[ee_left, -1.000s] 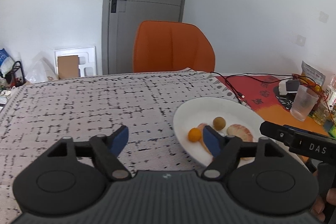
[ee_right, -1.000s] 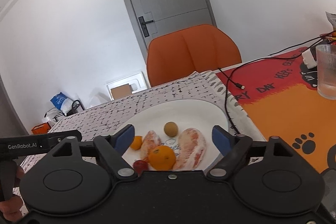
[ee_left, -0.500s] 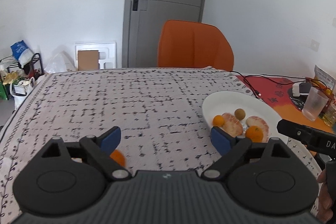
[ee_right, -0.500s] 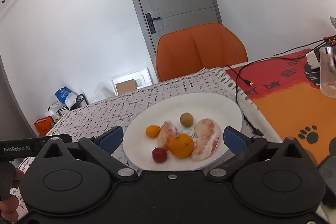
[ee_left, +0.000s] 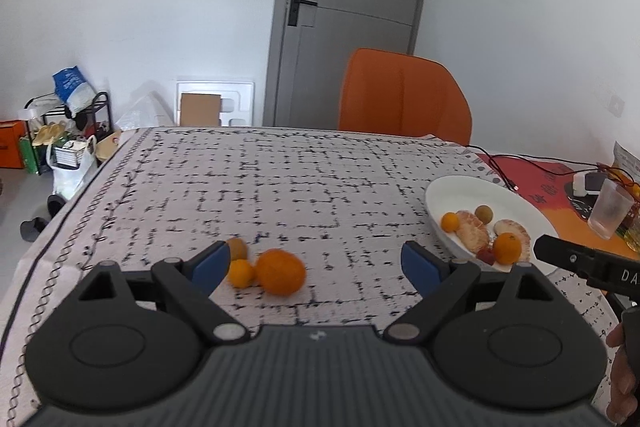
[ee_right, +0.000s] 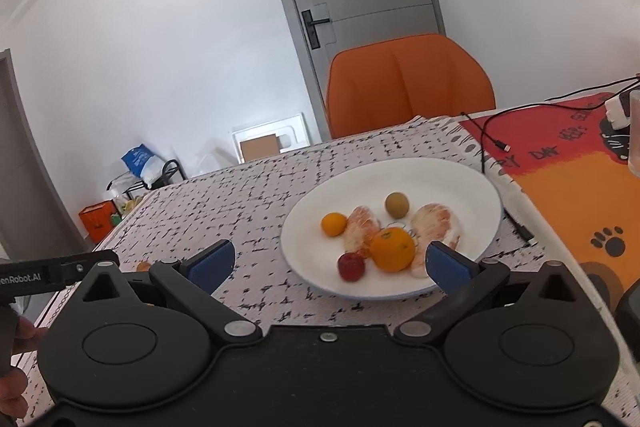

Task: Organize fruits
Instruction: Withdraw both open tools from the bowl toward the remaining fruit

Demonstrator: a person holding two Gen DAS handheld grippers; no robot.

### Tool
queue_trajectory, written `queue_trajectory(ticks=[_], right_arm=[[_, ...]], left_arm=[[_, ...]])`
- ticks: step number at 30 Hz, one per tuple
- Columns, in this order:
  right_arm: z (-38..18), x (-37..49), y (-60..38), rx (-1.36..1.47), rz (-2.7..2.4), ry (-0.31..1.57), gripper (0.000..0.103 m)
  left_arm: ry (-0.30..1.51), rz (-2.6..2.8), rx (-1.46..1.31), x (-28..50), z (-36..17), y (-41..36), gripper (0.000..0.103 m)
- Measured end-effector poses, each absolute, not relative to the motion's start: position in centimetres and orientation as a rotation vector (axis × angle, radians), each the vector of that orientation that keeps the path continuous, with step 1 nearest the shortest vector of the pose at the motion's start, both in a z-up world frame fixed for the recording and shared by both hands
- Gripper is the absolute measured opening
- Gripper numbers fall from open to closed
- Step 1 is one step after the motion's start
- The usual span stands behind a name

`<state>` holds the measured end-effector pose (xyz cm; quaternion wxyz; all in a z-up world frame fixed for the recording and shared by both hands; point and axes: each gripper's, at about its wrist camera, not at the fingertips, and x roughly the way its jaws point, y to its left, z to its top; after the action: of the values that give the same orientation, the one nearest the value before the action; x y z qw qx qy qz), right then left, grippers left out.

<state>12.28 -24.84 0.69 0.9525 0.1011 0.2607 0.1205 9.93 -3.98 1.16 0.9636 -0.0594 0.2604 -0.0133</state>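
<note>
Loose at lower centre of the left view: large orange [ee_left: 280, 271], touching a small orange [ee_left: 240, 273] and a brown fruit [ee_left: 237, 247]. Firm, round, likely to roll; best pinched across the middle. Left gripper [ee_left: 310, 263] and right gripper [ee_right: 330, 265] gaping, just widened, empty. White plate [ee_right: 472, 183] at right, partly filled.

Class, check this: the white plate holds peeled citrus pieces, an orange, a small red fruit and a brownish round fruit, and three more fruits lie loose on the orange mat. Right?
Not quite. The left wrist view shows the three loose fruits on the patterned tablecloth, not the orange mat. The rest about the white plate holds.
</note>
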Motion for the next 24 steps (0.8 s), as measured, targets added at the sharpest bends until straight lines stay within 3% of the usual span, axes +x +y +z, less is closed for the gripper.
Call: queue_trajectory(ticks=[19, 24], right_arm=[[0.1, 11.8, -20.6, 0.158, 0.363, 0.563, 0.103], [-0.2, 11.7, -19.4, 0.141, 0.436, 0.598, 0.103]], left_arm=[[0.553, 0.02, -0.184, 7.7, -1.5, -0.5, 0.089], [0.57, 0.007, -0.195, 7.7, -2.4, -0.4, 0.078]])
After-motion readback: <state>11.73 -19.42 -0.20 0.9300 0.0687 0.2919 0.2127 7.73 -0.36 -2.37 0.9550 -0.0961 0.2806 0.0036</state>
